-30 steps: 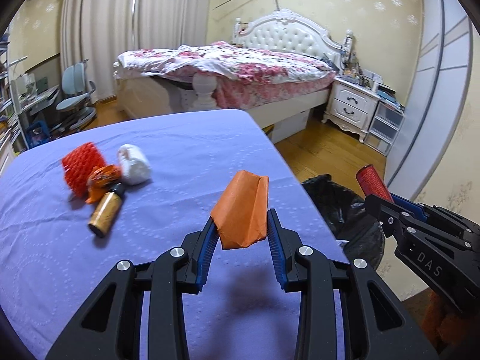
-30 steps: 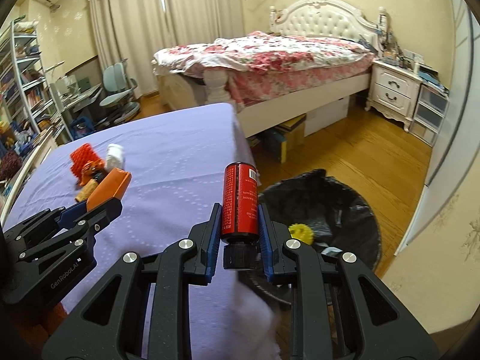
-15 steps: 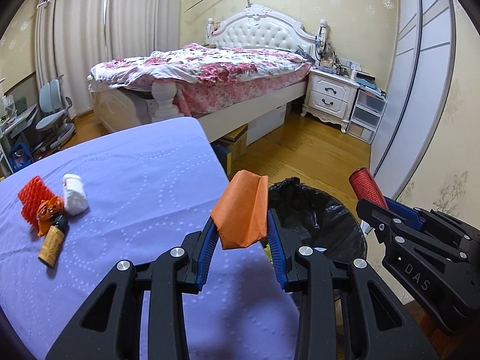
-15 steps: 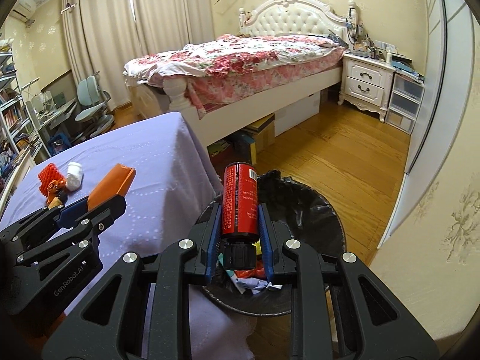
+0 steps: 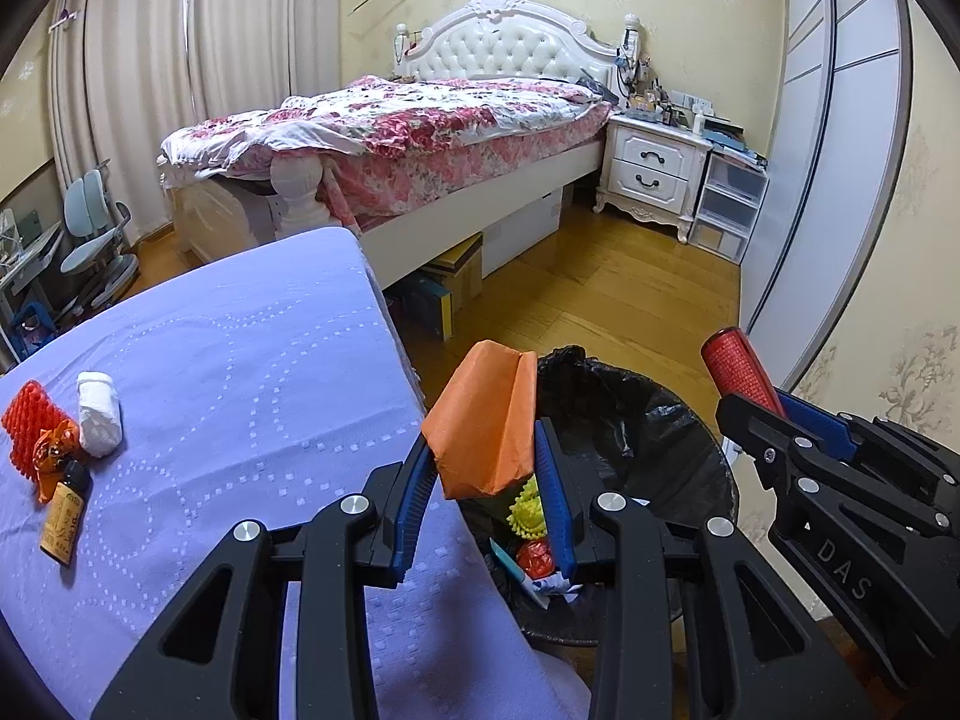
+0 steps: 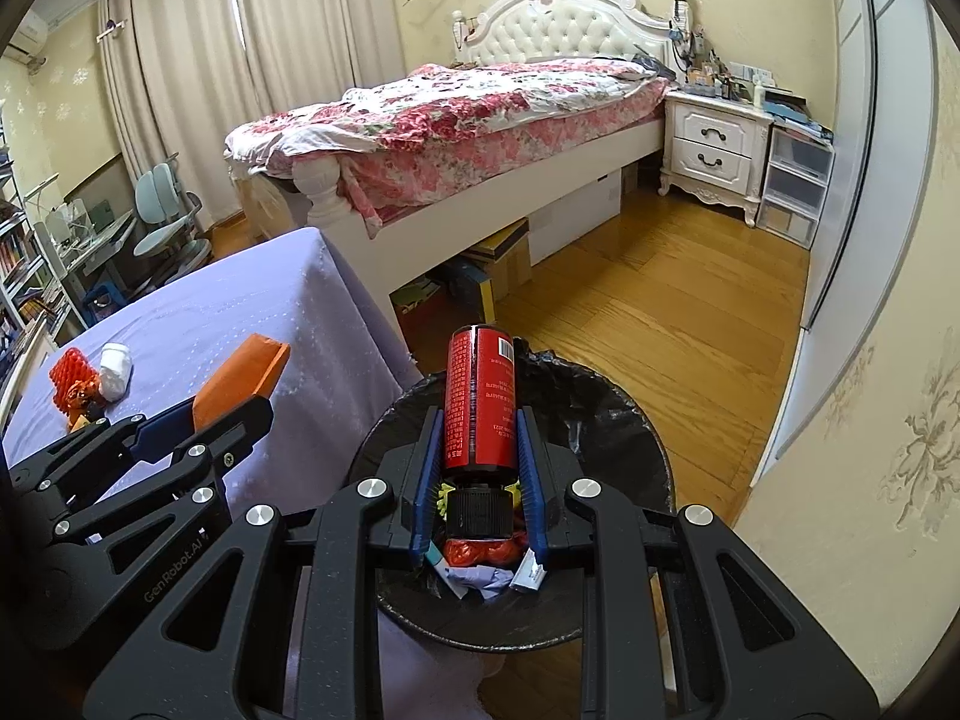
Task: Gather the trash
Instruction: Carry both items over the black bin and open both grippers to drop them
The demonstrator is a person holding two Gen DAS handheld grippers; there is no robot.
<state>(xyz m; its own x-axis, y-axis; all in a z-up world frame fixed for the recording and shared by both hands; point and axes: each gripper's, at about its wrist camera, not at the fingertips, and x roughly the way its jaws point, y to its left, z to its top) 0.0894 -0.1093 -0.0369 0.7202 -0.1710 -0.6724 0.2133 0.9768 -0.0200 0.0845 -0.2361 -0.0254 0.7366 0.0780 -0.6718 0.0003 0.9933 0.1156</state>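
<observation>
Right gripper (image 6: pixel 479 468) clamped on red can (image 6: pixel 480 399), long axis along the fingers, directly over bin (image 6: pixel 630 420). Left gripper (image 5: pixel 485 483) pinches orange wrapper (image 5: pixel 485 420) at bin's worktop-side rim.

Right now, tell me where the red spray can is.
The red spray can is clamped in the right tool, cap toward the camera, held over the black-lined trash bin beside the purple-covered table.

the left gripper (image 5: pixel 486 468) has blue pads clamping an orange folded piece (image 5: pixel 483 420). ahead of it, a lilac dotted tablecloth (image 5: pixel 240 360). the right gripper (image 6: pixel 478 450) grips a red can (image 6: pixel 480 399) over a black bin liner (image 6: pixel 606 408).
</observation>
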